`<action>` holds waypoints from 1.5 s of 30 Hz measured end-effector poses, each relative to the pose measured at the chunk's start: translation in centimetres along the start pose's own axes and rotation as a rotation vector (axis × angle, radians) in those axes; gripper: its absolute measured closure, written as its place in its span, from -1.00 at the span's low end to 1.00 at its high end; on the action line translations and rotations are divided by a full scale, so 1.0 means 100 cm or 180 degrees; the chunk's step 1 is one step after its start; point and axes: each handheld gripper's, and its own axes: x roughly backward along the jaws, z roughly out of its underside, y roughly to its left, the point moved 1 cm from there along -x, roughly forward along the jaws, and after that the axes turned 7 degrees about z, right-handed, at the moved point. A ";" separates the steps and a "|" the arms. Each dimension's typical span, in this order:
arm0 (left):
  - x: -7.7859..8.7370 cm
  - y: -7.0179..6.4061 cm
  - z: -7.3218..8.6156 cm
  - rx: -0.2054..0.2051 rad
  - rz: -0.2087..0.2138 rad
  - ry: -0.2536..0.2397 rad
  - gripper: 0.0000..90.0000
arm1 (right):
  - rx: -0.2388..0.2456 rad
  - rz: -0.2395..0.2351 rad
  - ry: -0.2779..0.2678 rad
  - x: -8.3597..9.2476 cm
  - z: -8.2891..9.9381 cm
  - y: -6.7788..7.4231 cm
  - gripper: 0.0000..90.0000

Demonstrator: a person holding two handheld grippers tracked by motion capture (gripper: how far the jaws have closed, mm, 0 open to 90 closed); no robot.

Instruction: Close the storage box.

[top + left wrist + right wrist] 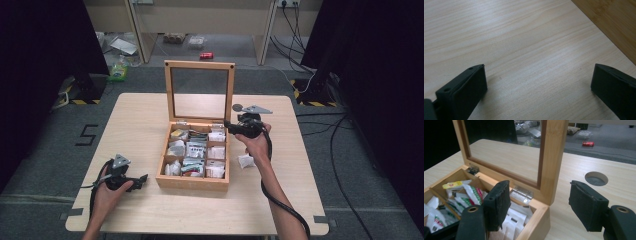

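The wooden box (192,181) stands in the middle of the table (140,115), with its glass-windowed lid (200,90) raised upright at the far side. I judge the box to be stiff and rather heavy for its size, so it should stay in place when something pushes lightly on it. The lid is the part in hand: it looks light in the frame, but the pane is fragile, and the two small metal hinges (522,194) will let it fall quickly once it passes the upright. The best place to take it is the wooden frame on the right side or the top rail, never the glass; the wood is smooth and may slip a little between the pads.

Inside, the compartments are full of small tea sachets (195,150), light, soft and easy to crush. One more white sachet (245,161) lies on the table just right of the box, near the right hand.

The right gripper (231,126) hovers at the far right corner of the box, beside the lid frame, its jaws standing wide with nothing between them. The left gripper (141,181) rests low at the near left of the table, apart from the box, its jaws also wide and empty.
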 end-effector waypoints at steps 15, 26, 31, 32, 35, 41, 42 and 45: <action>0.000 0.000 0.000 0.0000 -0.0001 0.0000 -1.00 | -0.0009 -0.0041 -0.0043 -0.030 -0.012 -0.006 -0.14; 0.000 0.000 0.000 0.0000 -0.0001 0.0000 -1.00 | 0.0032 -0.0101 -0.0083 -0.038 -0.018 -0.009 -0.05; 0.000 0.000 0.000 -0.0001 -0.0001 0.0001 -1.00 | -0.0002 -0.0140 -0.0098 -0.040 -0.019 -0.010 -0.02; 0.000 0.000 0.000 0.0000 -0.0001 0.0001 -1.00 | -0.0019 -0.0166 -0.0100 -0.040 -0.020 -0.009 -0.01; 0.000 0.000 0.000 -0.0001 -0.0001 0.0001 -1.00 | 0.0057 -0.0168 -0.0121 -0.040 -0.024 -0.004 0.00; 0.000 0.000 0.000 0.0000 -0.0001 0.0001 -1.00 | 0.0130 -0.0157 -0.0132 -0.037 -0.026 -0.006 0.14; 0.000 0.000 0.000 0.0000 -0.0001 0.0001 -1.00 | 0.0130 -0.0157 -0.0132 -0.037 -0.026 -0.006 0.14; 0.000 0.000 0.000 0.0000 0.0000 0.0000 -1.00 | 0.0126 -0.0180 -0.0194 -0.033 -0.024 -0.005 0.16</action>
